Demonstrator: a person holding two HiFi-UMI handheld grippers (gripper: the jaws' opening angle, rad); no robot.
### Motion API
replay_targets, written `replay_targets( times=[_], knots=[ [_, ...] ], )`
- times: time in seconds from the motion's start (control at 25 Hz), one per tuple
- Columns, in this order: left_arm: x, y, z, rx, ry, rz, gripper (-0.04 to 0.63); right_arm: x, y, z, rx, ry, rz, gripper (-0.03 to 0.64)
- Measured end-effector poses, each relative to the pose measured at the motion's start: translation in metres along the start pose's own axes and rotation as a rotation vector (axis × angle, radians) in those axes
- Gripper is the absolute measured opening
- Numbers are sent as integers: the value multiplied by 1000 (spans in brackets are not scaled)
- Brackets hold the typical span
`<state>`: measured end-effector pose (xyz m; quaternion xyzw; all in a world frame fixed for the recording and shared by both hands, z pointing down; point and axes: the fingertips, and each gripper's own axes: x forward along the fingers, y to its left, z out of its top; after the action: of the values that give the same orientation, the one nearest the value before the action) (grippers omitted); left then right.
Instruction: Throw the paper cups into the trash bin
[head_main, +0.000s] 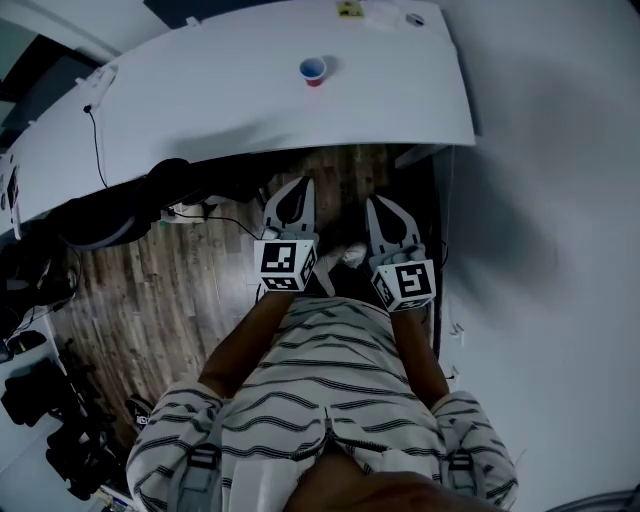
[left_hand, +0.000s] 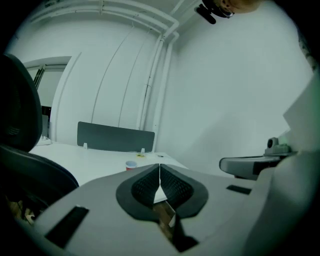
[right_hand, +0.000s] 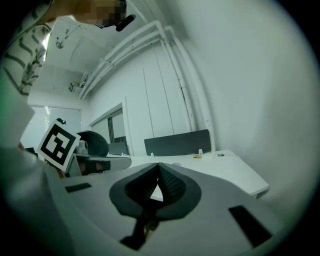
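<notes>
Left gripper (head_main: 299, 190) and right gripper (head_main: 379, 208), fingers (left_hand: 175, 187) clenched empty, face the desk (head_main: 200, 95).
They aim at the red paper cup (head_main: 313, 70) at 12 o'clock, not yet reached.

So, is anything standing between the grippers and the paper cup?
Nothing visible: only bare white table lies between the paper cup and the left gripper and right gripper, both shut. No trash bin shows.

Cup (left_hand: 131, 164): lower part hidden behind the left gripper (left_hand: 159, 169). Table (head_main: 230, 90): left end cut off by the head view's edge. Small items (head_main: 350, 9) at its far edge: too small to identify. Chair (left_hand: 22, 150): cut off at the left edge.
</notes>
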<state>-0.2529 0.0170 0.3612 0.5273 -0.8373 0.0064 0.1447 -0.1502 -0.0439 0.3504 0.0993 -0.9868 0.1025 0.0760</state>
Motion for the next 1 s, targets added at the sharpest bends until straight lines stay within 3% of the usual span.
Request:
replay_targets(
  times=[0.32,0.92,1.0],
  knots=[
    [44,36,-10,-17,88,-26,25,19,-2,-4,40,3,-94,9],
    [137,96,-32,-13,120,-11,29,59,3,-29,77,78,-143,9],
    [153,103,-39,-13,128,-7,63,65,1,-34,76,93,-145,9]
  ],
)
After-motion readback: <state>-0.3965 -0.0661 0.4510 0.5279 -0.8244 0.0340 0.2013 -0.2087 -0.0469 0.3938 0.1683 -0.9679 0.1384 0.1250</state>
